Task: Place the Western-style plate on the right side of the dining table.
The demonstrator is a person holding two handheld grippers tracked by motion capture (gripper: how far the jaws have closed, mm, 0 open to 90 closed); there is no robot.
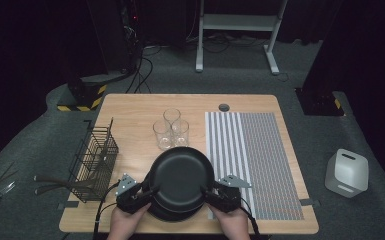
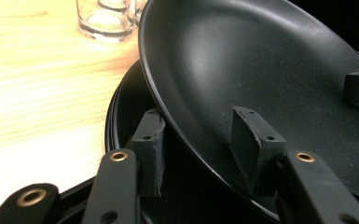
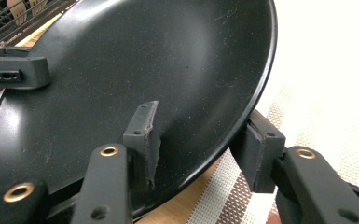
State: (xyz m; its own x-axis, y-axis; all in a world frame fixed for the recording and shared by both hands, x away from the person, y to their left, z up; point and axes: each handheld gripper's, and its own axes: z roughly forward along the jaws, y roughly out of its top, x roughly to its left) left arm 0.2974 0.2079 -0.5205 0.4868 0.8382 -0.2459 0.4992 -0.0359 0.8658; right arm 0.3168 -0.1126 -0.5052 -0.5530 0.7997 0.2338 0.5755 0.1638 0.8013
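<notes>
Black top plate point(image 1: 181, 176) sits tilted on the plate stack point(image 1: 172, 214) at the worktop's point(image 1: 135, 107) near edge. Left tongs point(image 1: 149, 191) and right tongs point(image 1: 206, 192) straddle its rim from opposite sides, part-spread; firm pinch unclear. Next: clamp both, lift level, clear the stack.

Wooden table point(image 1: 130, 107), striped mat point(image 1: 260, 160), three glasses point(image 1: 171, 128), wire basket point(image 1: 94, 159), black plates point(image 1: 172, 212)

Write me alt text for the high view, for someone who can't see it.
Two hand-held grippers, left gripper and right gripper, straddle opposite rims of a black plate above a stack of black plates on a wooden table. Behind stand three glasses, a wire basket at left, a striped mat at right.
</notes>
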